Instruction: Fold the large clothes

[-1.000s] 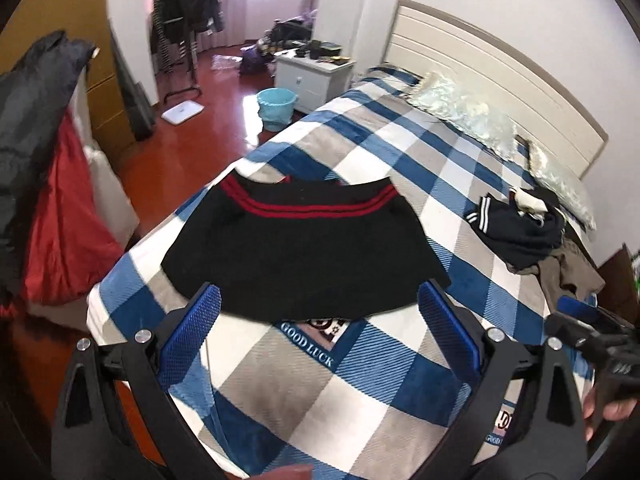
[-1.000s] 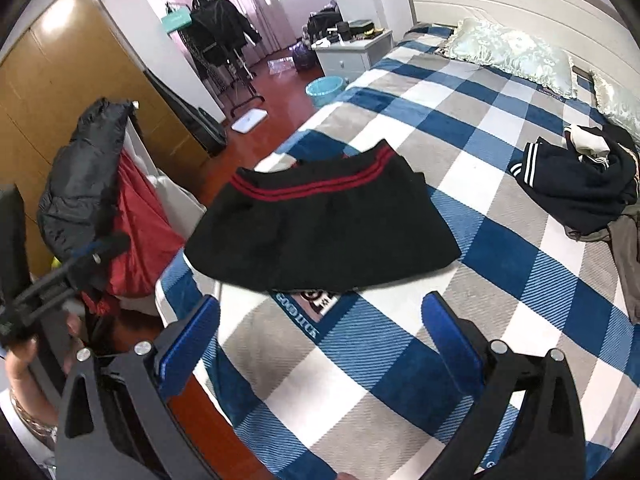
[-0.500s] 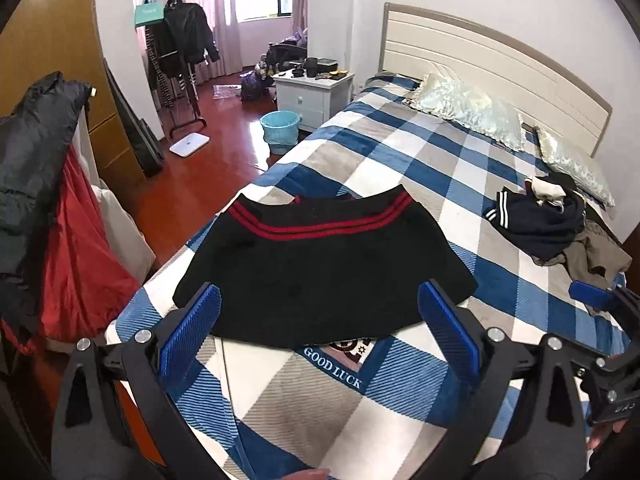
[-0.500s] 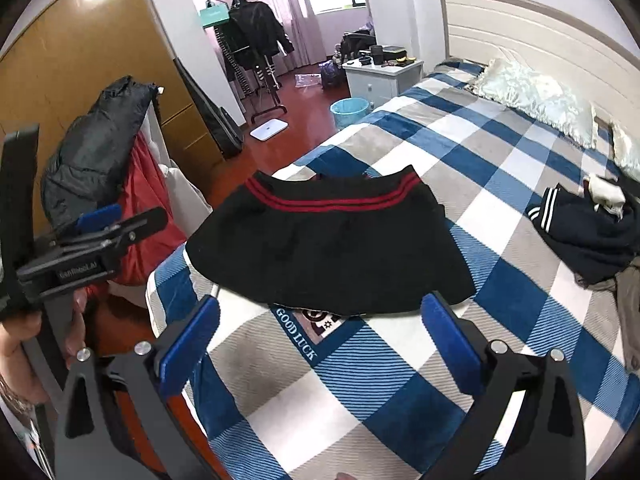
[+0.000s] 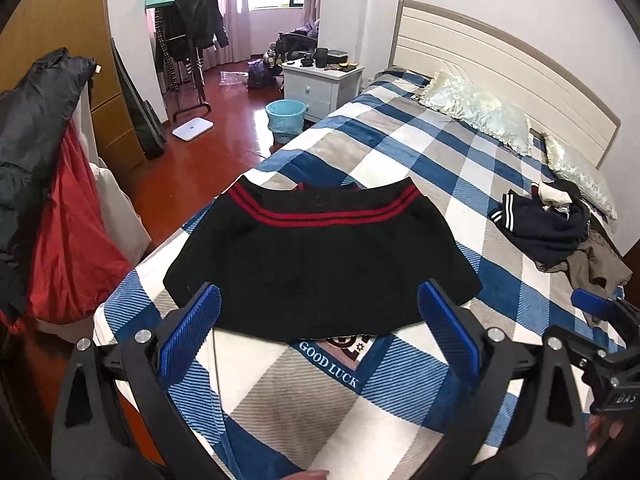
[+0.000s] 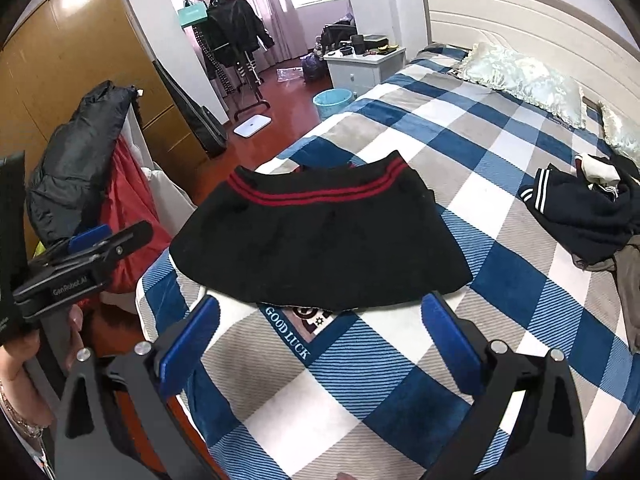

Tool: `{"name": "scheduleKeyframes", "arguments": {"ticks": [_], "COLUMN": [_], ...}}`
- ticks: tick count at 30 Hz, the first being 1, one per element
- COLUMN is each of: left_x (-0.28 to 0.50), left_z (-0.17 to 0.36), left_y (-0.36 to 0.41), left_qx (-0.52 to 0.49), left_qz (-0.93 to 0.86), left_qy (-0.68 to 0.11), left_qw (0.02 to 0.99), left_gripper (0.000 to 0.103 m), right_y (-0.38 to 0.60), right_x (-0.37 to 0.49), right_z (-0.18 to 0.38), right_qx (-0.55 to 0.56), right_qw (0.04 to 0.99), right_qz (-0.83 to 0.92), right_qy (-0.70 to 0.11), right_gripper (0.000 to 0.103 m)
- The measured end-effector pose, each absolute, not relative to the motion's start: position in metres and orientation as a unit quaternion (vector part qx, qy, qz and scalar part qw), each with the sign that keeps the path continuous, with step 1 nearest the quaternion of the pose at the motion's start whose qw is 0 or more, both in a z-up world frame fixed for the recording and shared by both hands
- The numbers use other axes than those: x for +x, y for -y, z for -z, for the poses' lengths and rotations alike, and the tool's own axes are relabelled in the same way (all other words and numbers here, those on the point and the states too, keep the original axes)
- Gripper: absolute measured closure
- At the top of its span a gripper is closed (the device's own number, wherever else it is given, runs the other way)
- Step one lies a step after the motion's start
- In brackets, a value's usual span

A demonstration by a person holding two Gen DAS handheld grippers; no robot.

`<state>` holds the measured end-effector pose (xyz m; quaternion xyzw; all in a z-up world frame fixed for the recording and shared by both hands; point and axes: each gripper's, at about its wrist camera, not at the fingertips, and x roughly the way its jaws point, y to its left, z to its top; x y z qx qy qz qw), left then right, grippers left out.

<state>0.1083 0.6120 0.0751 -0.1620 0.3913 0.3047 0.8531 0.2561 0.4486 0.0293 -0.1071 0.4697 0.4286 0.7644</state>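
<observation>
Left gripper (image 5: 319, 328): fingers spread wide, holding nothing, above the near hem of the black skirt (image 5: 320, 258). Right gripper (image 6: 320, 334): fingers likewise spread and empty, just short of that hem. Skirt: flat on the checked blanket (image 5: 404, 160) near the bed's foot corner, red-striped waistband (image 5: 304, 216) at the far side, bare blanket around it. Blanket patch reads "GOOD LUCK" (image 6: 289, 334). Left gripper body reads "GenRobot.AI". Heap of dark clothes (image 6: 588, 216) lies well apart to the right.
</observation>
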Motion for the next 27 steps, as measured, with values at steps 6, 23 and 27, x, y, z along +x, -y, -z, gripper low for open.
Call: {"name": "scheduleKeyframes", "arguments": {"ticks": [6,23,27], "left_x": [0.1079,0.1122,0.1134], "left_z": [-0.0749,-0.0757,-0.0755], "left_y": [-0.6090,-0.6072,-0.6069], "left_qx": [-0.161,-0.160,-0.161], "left_qz": [-0.300,-0.293,-0.293], "left_qy": [-0.393,-0.396,-0.395], "left_qw": [0.854,0.856,0.855], "left_gripper": [0.006,0.006,0.006], "right_y": [-0.4476,-0.4434,-0.4431], "right_x": [0.2555,0.2624,0.2635], "right_z": [-0.0315,-0.0349,-0.0357], "right_qx": [-0.105,-0.093,-0.093], "right_qw": [0.768,0.775,0.776], "right_qz": [-0.422,-0.408,-0.407], "right_qy": [-0.469,-0.474,-0.473], "right_gripper": [0.004,0.004,0.004]}}
